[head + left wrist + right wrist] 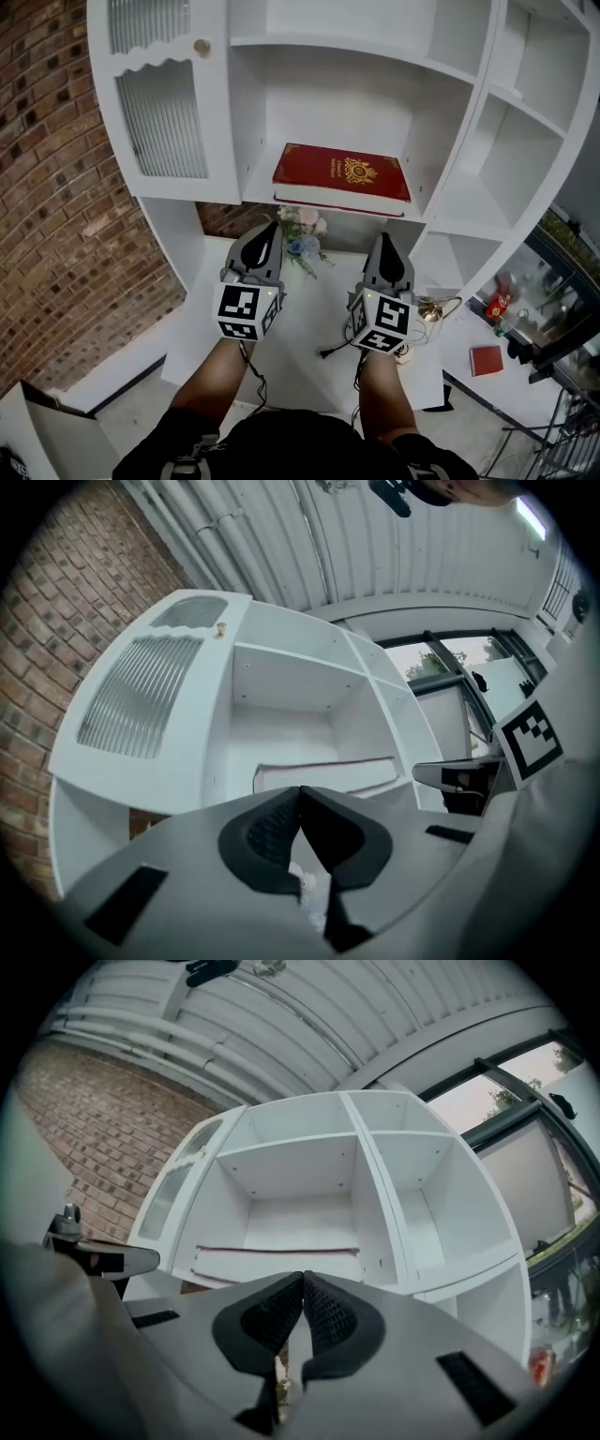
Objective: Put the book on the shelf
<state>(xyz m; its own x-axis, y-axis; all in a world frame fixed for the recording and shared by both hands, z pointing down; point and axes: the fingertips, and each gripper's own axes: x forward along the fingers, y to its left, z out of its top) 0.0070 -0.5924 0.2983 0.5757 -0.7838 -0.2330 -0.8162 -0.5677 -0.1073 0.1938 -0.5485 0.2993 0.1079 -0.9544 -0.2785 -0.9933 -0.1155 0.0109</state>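
Head view: shows the red book (341, 176) lying flat on the middle board of the white shelf (259, 178), beyond and above both sets of fingertips, touching neither. Shows the left gripper (271, 228) and the right gripper (386, 240) side by side, apart, both pointing at the shelf, each with fingers pressed together. Places a bunch of flowers (305, 236) between the two tips (nearer the left one), below the book's board.

Left gripper view: shows fingers meeting at the tips, nothing clamped. Puts the book's pale page edge straight ahead past them, apart, and a ribbed cupboard door (141, 700) up and to the left.

Right gripper view: shows fingers likewise closed and empty, with the book ahead, just above the tips.
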